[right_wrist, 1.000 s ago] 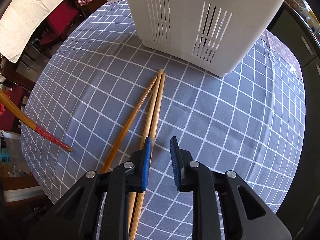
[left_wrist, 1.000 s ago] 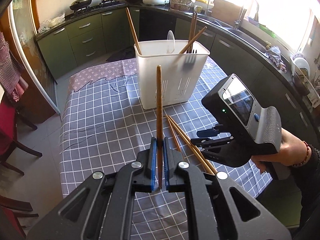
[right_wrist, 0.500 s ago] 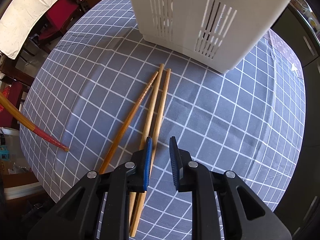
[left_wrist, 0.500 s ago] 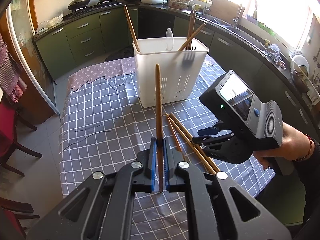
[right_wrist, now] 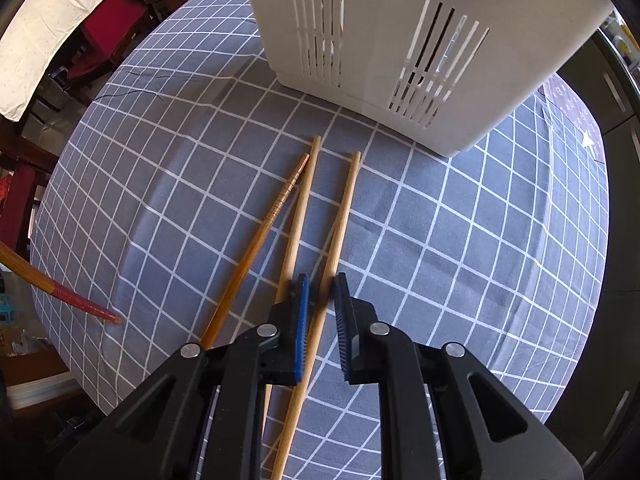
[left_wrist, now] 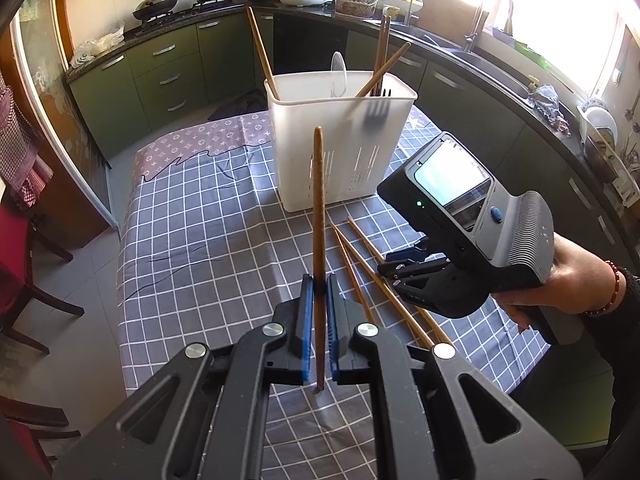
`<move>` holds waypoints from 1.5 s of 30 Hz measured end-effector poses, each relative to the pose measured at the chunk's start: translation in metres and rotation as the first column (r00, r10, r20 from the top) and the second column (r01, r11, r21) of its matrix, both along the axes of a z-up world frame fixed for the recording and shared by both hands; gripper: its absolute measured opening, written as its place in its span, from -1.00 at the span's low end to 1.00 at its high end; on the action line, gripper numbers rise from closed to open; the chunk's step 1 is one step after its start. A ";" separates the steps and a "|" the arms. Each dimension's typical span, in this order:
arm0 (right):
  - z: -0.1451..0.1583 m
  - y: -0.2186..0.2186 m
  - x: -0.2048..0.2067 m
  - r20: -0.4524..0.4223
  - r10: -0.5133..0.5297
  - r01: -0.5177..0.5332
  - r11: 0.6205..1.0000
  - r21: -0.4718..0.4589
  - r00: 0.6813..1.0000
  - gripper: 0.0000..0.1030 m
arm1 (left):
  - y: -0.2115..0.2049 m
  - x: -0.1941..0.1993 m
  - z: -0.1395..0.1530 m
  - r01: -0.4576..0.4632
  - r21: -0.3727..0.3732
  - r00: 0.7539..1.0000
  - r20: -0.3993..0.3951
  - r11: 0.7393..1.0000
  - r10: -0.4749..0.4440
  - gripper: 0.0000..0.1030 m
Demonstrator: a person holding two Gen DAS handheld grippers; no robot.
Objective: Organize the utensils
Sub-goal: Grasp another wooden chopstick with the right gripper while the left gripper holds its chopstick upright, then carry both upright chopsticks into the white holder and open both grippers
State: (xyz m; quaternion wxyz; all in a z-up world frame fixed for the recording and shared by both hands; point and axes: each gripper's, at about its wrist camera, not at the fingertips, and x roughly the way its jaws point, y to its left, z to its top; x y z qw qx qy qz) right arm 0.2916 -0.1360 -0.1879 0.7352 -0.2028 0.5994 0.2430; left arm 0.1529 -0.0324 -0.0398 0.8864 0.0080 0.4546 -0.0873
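Observation:
My left gripper (left_wrist: pixel 318 286) is shut on a brown chopstick (left_wrist: pixel 318 200) that stands upright above the table, short of the white utensil holder (left_wrist: pixel 340 140). Its red-tipped end shows in the right wrist view (right_wrist: pixel 76 304). My right gripper (right_wrist: pixel 320 284) is open, low over the cloth, its jaws either side of the right light chopstick (right_wrist: pixel 340 216). A second light chopstick (right_wrist: pixel 302 204) and a darker ridged one (right_wrist: pixel 264 224) lie just left of it. The holder (right_wrist: pixel 400 40) contains several chopsticks, a spoon and a fork.
The table has a grey checked cloth (left_wrist: pixel 192 240) (right_wrist: pixel 480 240). Chairs stand at its left side (left_wrist: pixel 24 264). Green kitchen cabinets and a counter with a sink (left_wrist: pixel 500 76) curve behind and to the right.
My right gripper has come down and shifted right, from beside the light chopsticks to straddling the right one, which has parted from its neighbour. My left gripper has drawn back from the holder.

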 end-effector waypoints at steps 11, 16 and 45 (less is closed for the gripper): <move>0.057 -0.046 -0.019 0.098 -0.046 0.028 0.985 0.172 0.994 -0.86 | 0.003 -0.002 0.004 -0.002 -0.002 1.000 0.011 1.000 0.002 -0.87; 0.112 -0.084 -0.051 0.229 -0.097 0.028 0.957 0.290 0.969 -0.86 | 0.005 -0.005 0.006 -0.007 0.004 1.000 0.019 1.000 0.007 -0.87; 0.157 -0.125 -0.090 0.354 -0.169 0.020 0.921 0.388 0.920 -0.86 | -0.006 -0.011 0.024 -0.002 0.036 0.998 0.058 0.999 0.000 -0.87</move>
